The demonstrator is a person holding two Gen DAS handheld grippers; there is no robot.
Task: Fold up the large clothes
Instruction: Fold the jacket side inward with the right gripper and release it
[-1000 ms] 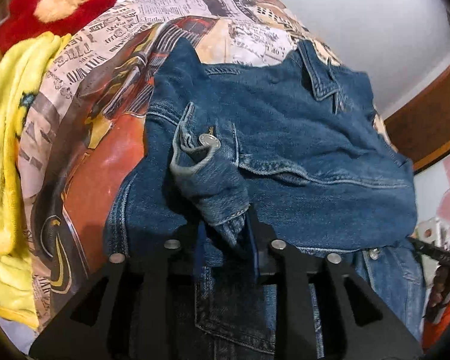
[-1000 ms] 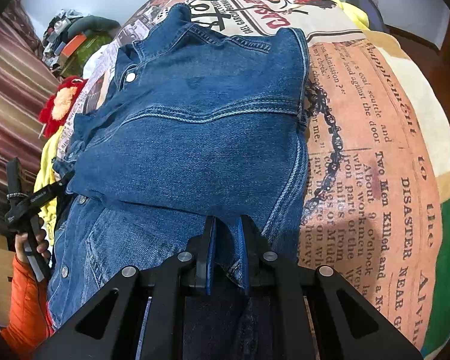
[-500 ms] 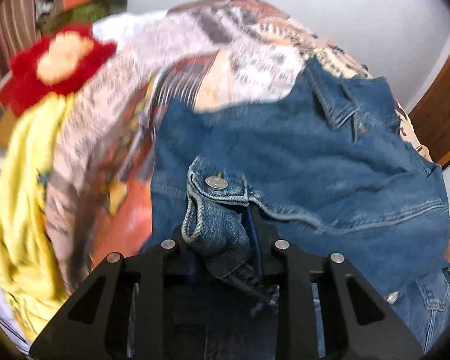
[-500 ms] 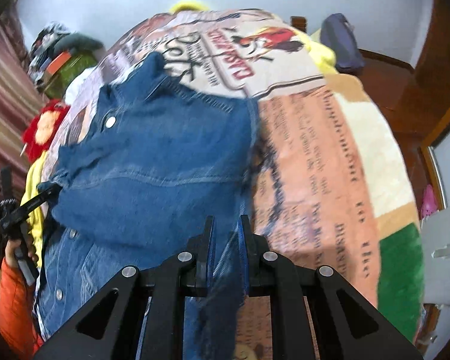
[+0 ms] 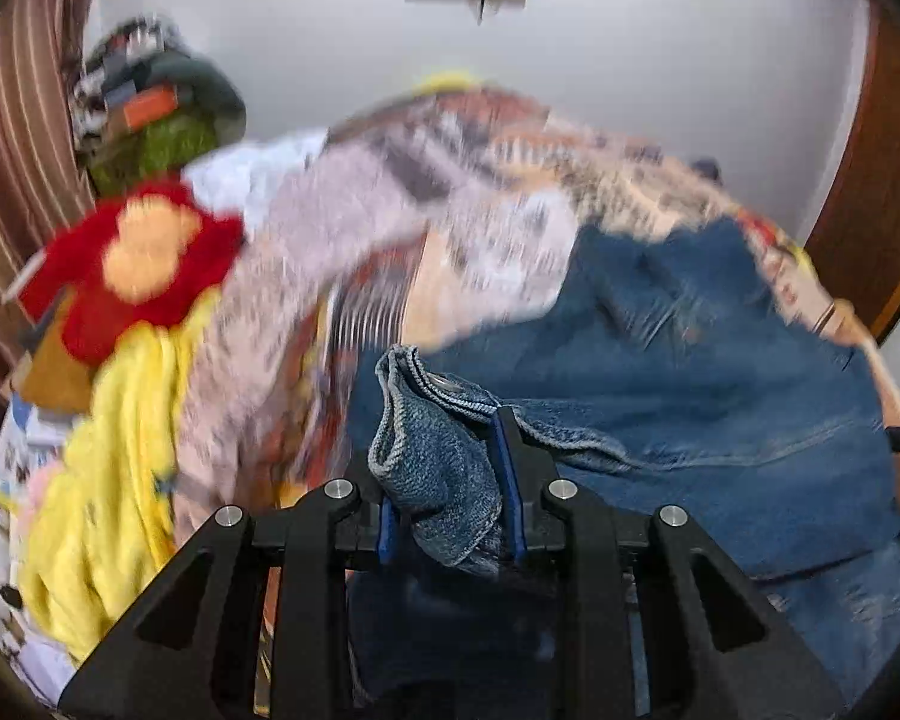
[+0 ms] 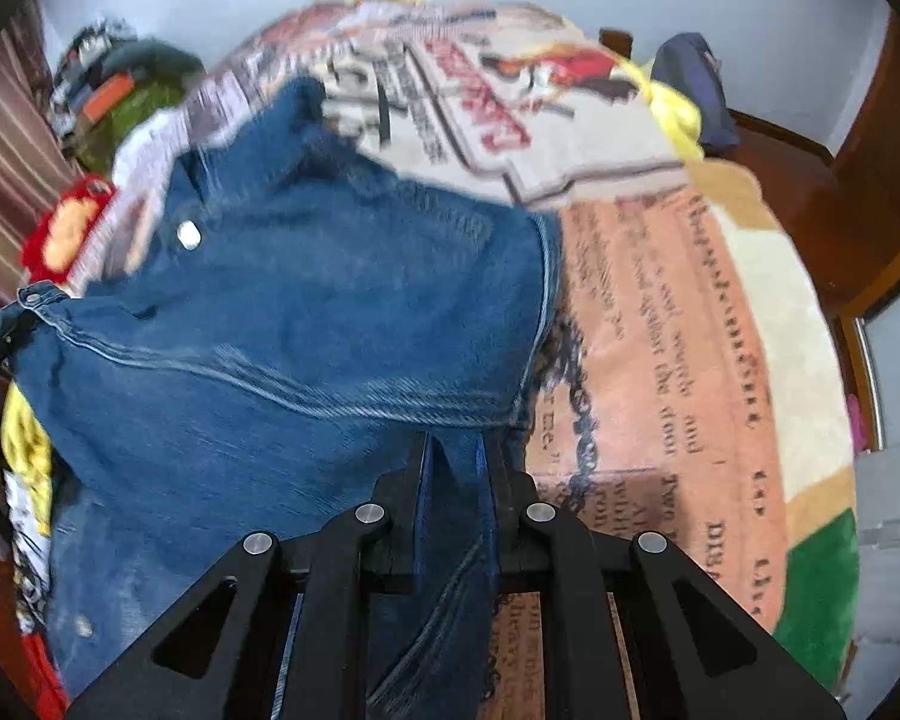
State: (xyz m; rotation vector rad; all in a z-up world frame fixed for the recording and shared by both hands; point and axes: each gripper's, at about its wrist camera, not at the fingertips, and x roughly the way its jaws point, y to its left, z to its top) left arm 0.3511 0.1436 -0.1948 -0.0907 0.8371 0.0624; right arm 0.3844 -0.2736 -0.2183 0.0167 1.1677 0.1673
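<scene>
Left wrist view shows my left tongs [image 5: 449, 480] clamped on a bunched cuff of the blue denim jacket [image 5: 690, 420], its metal snap button [image 5: 444, 384] just above the blue pads, while the rest of the jacket spreads to the right over the newspaper-print blanket [image 5: 390, 222] on the bed. From the right wrist view, my right tongs [image 6: 455, 480] are closed on a fold of the same jacket's edge, beside the blanket's orange printed panel [image 6: 660, 360]. A red and orange plush toy [image 5: 132, 258] and a yellow fleece cloth [image 5: 120, 450] lie left of the jacket, blurred.
</scene>
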